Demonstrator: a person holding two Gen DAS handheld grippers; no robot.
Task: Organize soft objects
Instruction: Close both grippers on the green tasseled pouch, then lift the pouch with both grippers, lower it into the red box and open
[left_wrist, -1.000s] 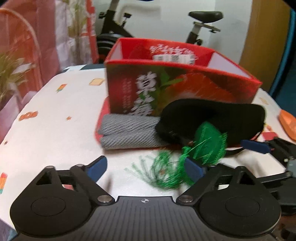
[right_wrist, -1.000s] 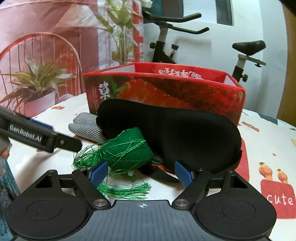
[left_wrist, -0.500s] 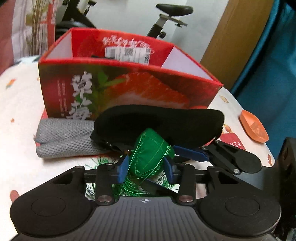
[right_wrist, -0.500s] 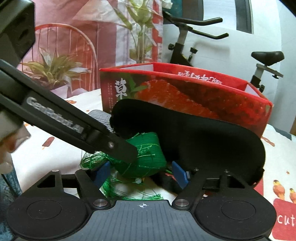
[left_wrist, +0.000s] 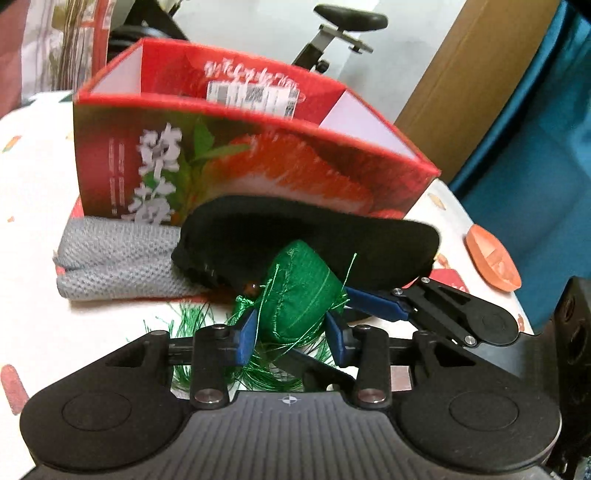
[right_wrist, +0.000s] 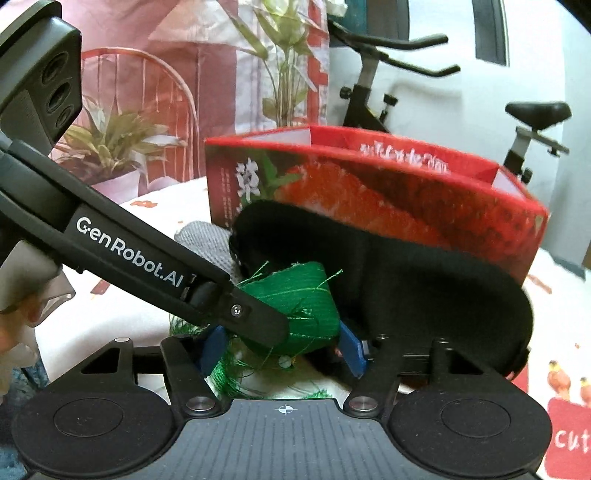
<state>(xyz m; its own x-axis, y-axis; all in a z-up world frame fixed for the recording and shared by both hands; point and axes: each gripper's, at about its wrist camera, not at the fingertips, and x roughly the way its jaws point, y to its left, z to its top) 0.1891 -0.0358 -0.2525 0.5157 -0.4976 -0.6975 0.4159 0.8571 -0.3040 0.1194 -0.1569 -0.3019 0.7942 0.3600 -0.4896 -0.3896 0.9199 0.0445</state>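
Note:
A green stuffed sachet with a thread tassel (left_wrist: 299, 291) lies in front of a black eye mask (left_wrist: 306, 243) and a folded grey cloth (left_wrist: 118, 262), all before a red strawberry box (left_wrist: 240, 162). My left gripper (left_wrist: 291, 332) is shut on the green sachet. In the right wrist view my right gripper (right_wrist: 282, 349) has its blue pads on both sides of the same sachet (right_wrist: 306, 310), half closed around it; the left gripper's finger (right_wrist: 236, 314) crosses in front. The mask (right_wrist: 424, 291) leans against the box (right_wrist: 388, 192).
An orange dish (left_wrist: 491, 258) sits at the table's right edge. The patterned tablecloth (left_wrist: 37, 206) stretches left. An exercise bike (right_wrist: 388, 81), a potted plant (right_wrist: 107, 136) and a red chair stand behind the table.
My left gripper swung in from the left and closed on the green sachet. My right gripper's fingers narrowed around the same sachet, and both cameras came closer to the box.

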